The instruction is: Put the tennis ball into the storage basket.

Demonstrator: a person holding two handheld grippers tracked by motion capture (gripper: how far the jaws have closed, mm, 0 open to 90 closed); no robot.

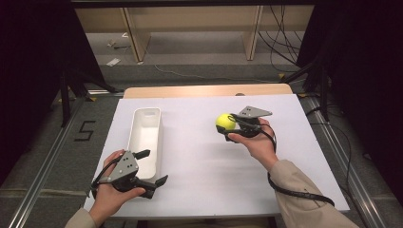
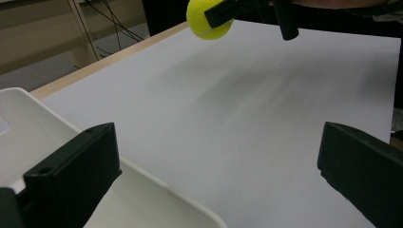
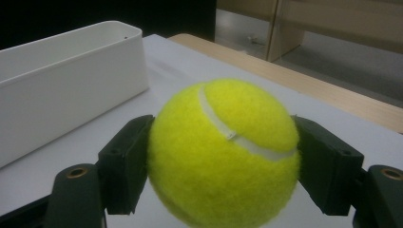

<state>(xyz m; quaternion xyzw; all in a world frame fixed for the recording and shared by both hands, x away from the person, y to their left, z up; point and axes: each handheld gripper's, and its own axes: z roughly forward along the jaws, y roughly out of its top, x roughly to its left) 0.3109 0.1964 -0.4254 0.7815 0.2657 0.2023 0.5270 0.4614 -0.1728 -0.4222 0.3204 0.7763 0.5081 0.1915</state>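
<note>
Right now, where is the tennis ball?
The tennis ball is clamped in the right tool, right of centre in the high view, above the white sheet, to the right of the white bin.

The high camera looks forward and down over the whole table (image 1: 204, 156). The left tongs' camera sits low, facing across toward 2 o'clock. The right tongs' camera sits close on the ball (image 3: 223, 152), facing 10 o'clock. All share the bin (image 1: 145, 137).

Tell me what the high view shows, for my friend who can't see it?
The right gripper holds a yellow tennis ball above a white table. The left gripper waits open beside a long white tray.
</note>
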